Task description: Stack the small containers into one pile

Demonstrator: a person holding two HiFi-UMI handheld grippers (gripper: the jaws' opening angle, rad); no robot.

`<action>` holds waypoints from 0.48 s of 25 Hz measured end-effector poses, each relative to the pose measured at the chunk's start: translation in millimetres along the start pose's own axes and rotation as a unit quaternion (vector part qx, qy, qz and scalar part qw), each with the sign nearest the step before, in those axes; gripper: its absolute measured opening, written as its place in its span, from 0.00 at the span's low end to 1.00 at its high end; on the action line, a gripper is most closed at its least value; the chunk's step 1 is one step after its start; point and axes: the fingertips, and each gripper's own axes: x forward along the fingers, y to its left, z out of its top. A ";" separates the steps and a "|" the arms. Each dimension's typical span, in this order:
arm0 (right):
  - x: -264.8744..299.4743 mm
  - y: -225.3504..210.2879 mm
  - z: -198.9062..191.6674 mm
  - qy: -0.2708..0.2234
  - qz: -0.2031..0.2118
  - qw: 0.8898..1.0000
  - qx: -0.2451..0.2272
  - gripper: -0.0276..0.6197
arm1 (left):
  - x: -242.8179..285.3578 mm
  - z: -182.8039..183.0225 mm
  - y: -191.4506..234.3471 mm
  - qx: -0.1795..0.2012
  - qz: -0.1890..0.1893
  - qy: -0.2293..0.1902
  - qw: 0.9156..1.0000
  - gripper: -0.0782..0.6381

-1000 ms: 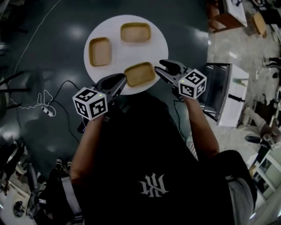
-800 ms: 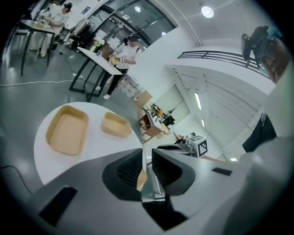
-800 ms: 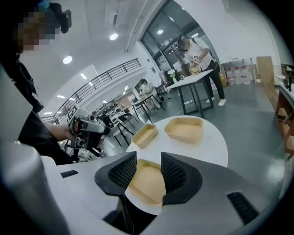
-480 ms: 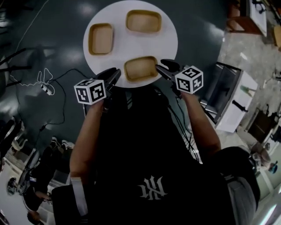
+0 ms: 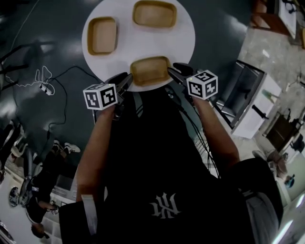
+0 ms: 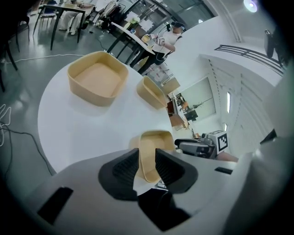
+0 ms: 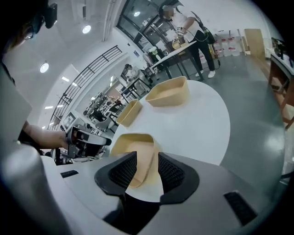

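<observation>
Three tan, shallow containers sit apart on a round white table [image 5: 186,40]. One lies at the near edge [image 5: 150,70], one at the left [image 5: 102,35], one at the far side [image 5: 154,13]. My left gripper [image 5: 125,81] is at the near container's left end. Its jaws have just been opening, and that container's end wall [image 6: 154,151] stands between them with gaps on both sides. My right gripper [image 5: 174,71] is open at the other end, with the container's rim [image 7: 135,149] between its pads [image 7: 171,172]. The other two containers [image 6: 98,79] [image 6: 153,91] stand further back.
The table stands on a dark glossy floor with a cable [image 5: 57,90] at the left. A white cabinet [image 5: 255,102] is at the right. People stand at desks [image 7: 183,27] far behind the table.
Both grippers have come down and closed in on the two ends of the near container. The left gripper's jaws have spread wider.
</observation>
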 end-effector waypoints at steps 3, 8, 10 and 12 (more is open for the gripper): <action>3.7 -3.8 -5.3 0.004 -0.003 1.000 0.012 0.30 | 7.5 -8.9 -0.4 0.000 -0.004 0.016 1.000 0.27; 11.4 -3.8 -15.2 0.012 0.004 1.000 0.021 0.30 | 20.5 -29.0 -0.6 -0.006 -0.010 0.043 0.999 0.27; 14.3 -2.9 -17.6 0.015 0.007 1.000 0.023 0.29 | 24.9 -36.4 3.0 -0.012 -0.006 0.052 0.999 0.27; 14.9 -3.3 -19.2 0.015 0.007 1.000 0.024 0.26 | 27.9 -38.5 2.5 -0.014 -0.005 0.053 0.998 0.27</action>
